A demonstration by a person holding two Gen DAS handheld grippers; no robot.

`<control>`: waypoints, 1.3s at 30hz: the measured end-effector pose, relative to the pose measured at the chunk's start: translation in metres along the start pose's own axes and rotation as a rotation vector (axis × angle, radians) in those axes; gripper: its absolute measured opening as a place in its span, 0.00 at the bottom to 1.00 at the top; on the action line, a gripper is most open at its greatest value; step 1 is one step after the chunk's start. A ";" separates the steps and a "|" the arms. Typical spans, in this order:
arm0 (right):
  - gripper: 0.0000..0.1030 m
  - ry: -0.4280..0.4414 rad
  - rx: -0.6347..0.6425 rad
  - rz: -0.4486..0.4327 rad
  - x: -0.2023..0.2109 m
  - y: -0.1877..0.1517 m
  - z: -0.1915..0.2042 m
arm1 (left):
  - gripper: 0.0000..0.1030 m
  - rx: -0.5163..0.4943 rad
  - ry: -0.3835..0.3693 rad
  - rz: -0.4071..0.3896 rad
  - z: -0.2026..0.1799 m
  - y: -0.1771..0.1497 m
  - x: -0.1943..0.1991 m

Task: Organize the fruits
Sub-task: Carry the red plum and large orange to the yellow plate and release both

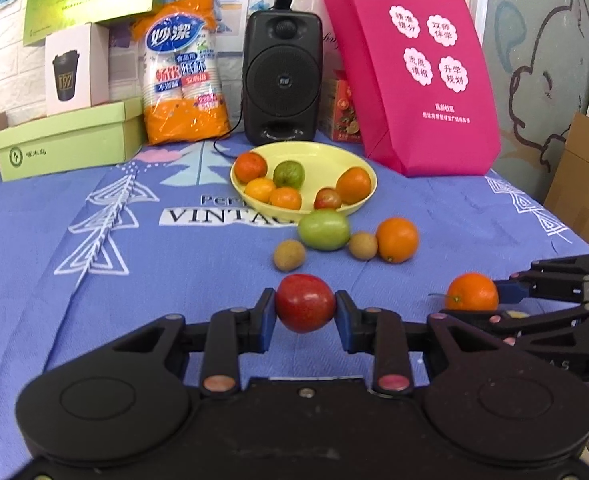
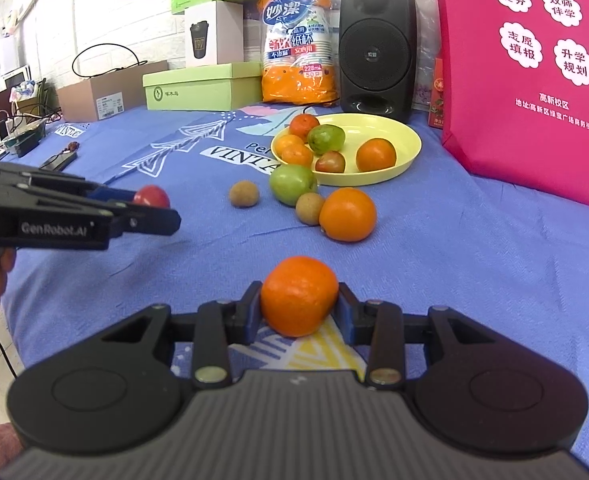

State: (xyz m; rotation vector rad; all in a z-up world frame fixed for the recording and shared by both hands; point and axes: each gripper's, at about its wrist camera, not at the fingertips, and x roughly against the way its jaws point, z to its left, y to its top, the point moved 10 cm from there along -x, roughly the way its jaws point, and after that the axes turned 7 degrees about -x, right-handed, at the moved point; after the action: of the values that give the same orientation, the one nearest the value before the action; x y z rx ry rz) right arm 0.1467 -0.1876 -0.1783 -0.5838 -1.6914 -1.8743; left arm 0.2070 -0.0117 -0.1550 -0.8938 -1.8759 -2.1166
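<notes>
My left gripper is shut on a red apple just above the blue cloth; it also shows in the right wrist view. My right gripper is shut on an orange, also seen in the left wrist view. A yellow plate farther back holds several fruits. In front of it lie a green apple, two brown kiwis and a loose orange.
Behind the plate stand a black speaker, a pink bag, an orange pack of paper cups and a green box. A cardboard box and cables sit at the left edge.
</notes>
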 end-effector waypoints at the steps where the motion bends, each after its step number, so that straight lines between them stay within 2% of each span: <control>1: 0.36 0.003 0.000 0.000 0.000 0.001 -0.001 | 0.30 -0.005 0.003 -0.002 0.000 0.002 0.000; 11: 0.36 -0.013 -0.022 -0.018 -0.002 0.010 -0.014 | 0.30 -0.016 -0.020 0.012 0.006 0.013 -0.018; 19: 0.36 -0.010 -0.001 -0.056 -0.020 0.052 -0.029 | 0.30 -0.022 -0.040 0.023 0.015 0.044 -0.064; 25: 0.36 -0.041 0.034 -0.069 -0.056 0.106 -0.046 | 0.30 -0.025 -0.033 0.034 0.028 0.092 -0.118; 27: 0.36 -0.069 0.051 -0.066 -0.072 0.120 -0.053 | 0.30 -0.039 -0.008 0.036 0.031 0.108 -0.138; 31: 0.36 -0.070 0.035 -0.069 -0.101 0.145 -0.062 | 0.30 -0.030 0.003 0.056 0.038 0.135 -0.177; 34: 0.36 -0.078 0.049 -0.058 -0.120 0.157 -0.064 | 0.30 0.013 -0.015 0.082 0.042 0.148 -0.204; 39: 0.36 -0.057 0.048 -0.026 -0.146 0.165 -0.067 | 0.30 0.008 0.003 0.130 0.050 0.157 -0.245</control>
State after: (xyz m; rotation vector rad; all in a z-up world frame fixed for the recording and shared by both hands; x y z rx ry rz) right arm 0.3673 -0.2492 -0.1553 -0.6041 -1.7842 -1.8460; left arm 0.4988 -0.0564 -0.1526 -0.9811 -1.7721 -2.0324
